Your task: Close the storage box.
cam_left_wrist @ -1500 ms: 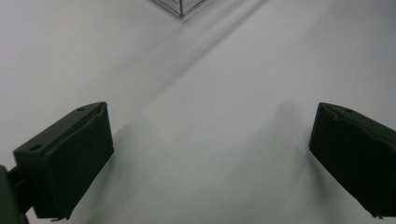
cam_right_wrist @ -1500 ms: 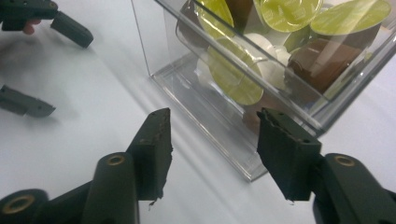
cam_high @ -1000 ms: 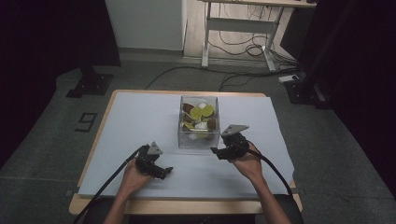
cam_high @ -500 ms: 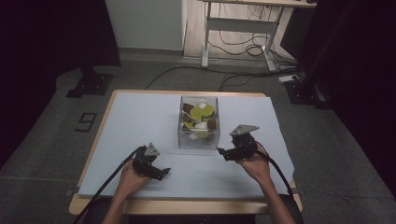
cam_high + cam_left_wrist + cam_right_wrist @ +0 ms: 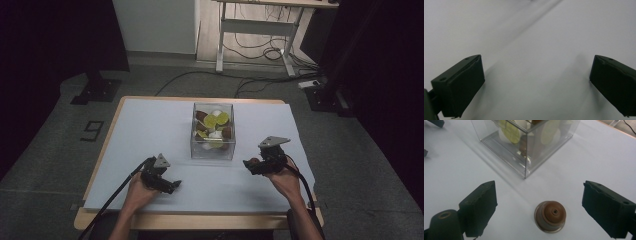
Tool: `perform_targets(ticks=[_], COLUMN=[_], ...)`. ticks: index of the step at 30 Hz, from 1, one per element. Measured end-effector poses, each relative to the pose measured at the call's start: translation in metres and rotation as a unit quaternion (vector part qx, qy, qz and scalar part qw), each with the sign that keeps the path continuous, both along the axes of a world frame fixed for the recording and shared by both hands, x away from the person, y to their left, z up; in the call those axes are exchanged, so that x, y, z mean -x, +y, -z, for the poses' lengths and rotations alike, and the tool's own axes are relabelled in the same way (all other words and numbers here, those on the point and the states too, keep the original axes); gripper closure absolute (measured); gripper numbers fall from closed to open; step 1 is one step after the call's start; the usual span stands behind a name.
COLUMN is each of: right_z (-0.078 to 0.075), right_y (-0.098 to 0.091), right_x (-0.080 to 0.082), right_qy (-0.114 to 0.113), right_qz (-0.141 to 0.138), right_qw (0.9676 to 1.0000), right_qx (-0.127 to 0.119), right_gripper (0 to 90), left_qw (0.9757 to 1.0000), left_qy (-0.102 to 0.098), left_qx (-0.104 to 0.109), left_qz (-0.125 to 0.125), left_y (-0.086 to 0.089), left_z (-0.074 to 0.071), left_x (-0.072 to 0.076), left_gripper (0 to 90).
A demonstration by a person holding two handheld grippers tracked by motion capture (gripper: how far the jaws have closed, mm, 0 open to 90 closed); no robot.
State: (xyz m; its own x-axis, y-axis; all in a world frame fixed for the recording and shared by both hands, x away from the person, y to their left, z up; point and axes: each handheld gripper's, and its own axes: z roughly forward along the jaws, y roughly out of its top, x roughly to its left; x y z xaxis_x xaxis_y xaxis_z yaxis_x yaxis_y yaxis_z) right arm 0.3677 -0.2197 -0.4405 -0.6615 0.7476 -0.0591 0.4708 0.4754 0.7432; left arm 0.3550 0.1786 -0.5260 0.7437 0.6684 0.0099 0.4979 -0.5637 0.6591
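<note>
Nearest the person, the left tongs point(image 5: 172, 186) rest low over the pale counter point(image 5: 150, 125), held in the left hand point(image 5: 137, 192) with a cable trailing back off the near edge. In the left gripper view the jaws stand wide apart with nothing but bare counter surface between them.

A little farther out and on the other side, the right tongs point(image 5: 248, 164) sit in the right hand point(image 5: 282, 177), pointing toward the middle of the counter. Their jaws have just been opening and now stand wide. In the right gripper view a small brown capsule point(image 5: 550, 216) lies dome-up on the counter between the jaws, nearer the camera's right-hand jaw, and neither jaw touches it. In the high view it shows as a small reddish spot right at the tips of the right tongs.

Beyond the capsule stands a clear plastic box point(image 5: 213, 149), near it but apart. It holds more capsules point(image 5: 216, 120), yellow, white and brown, piled loosely inside.

Farthest off, the grey floor carries cables point(image 5: 260, 52) and a metal table frame point(image 5: 255, 25).
</note>
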Motion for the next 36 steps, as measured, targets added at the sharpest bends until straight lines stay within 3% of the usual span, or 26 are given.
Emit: perform_targets(ticks=[16, 36], right_z=[0.016, 0.045], right_y=[-0.030, -0.041], right_x=[0.006, 0.007], right_qy=[0.013, 0.031], right_qz=[0.041, 0.055], right_qw=[0.9991, 0.9979], right_qx=[0.007, 0.015], right_gripper=[0.0, 0.0], left_qw=[1.0000, 1.0000], left_qy=[0.007, 0.007], left_qx=[0.004, 0.004], left_qz=[-0.001, -0.001], left_y=[0.000, 0.000], left_z=[0.002, 0.002], left_x=[-0.001, -0.001], left_gripper=[0.0, 0.0])
